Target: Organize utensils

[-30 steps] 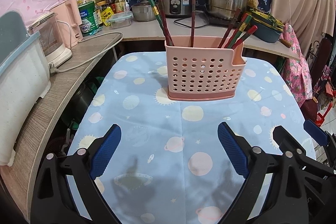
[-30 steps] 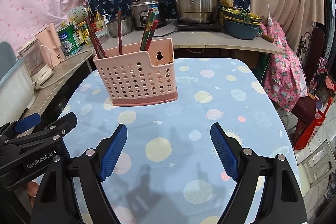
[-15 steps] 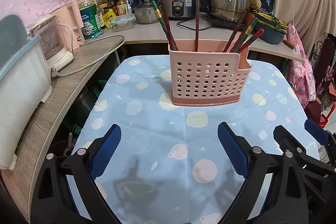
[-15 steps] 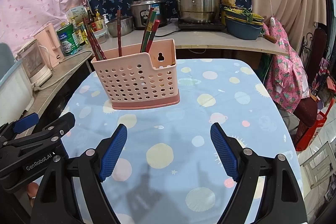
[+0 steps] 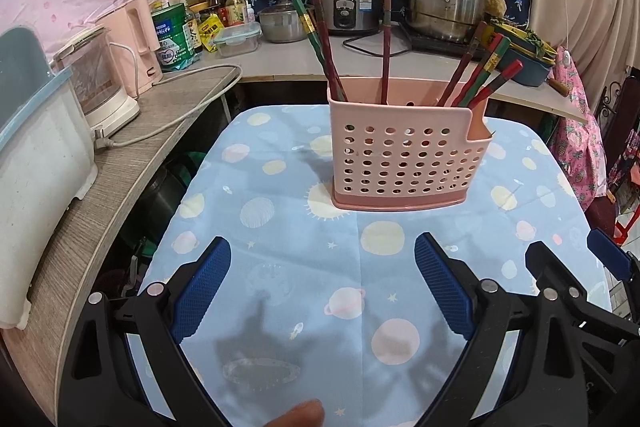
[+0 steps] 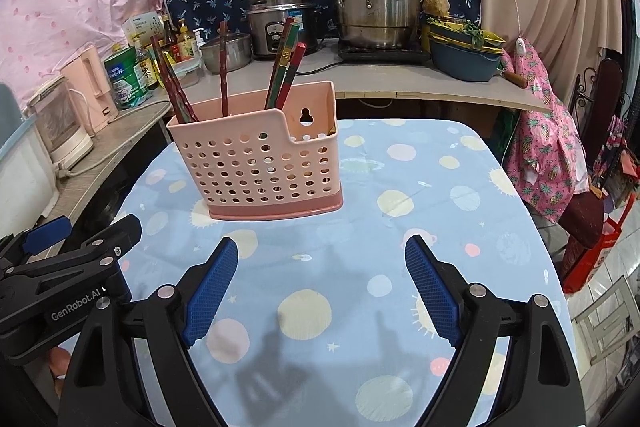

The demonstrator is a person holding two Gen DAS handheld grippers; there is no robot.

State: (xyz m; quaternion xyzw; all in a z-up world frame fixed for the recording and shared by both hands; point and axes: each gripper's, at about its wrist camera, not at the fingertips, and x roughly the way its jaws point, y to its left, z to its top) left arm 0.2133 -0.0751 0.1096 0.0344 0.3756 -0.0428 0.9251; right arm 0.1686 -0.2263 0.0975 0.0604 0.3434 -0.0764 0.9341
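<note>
The pink utensil holder stands on the cloth-covered worktop, chopsticks leaning inside. Both grippers' fingers are spread, nothing between; the right gripper is opening wider, the left gripper empty. The light holder could be tipped if a leaning stick is pulled sideways.

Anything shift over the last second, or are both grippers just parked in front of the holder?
Nothing taken or let go. The pink holder sits slightly lower in the left wrist view, little else. The right gripper jaws are opening a touch, nothing between them. The left gripper stays open and empty; chopsticks unchanged.
</note>
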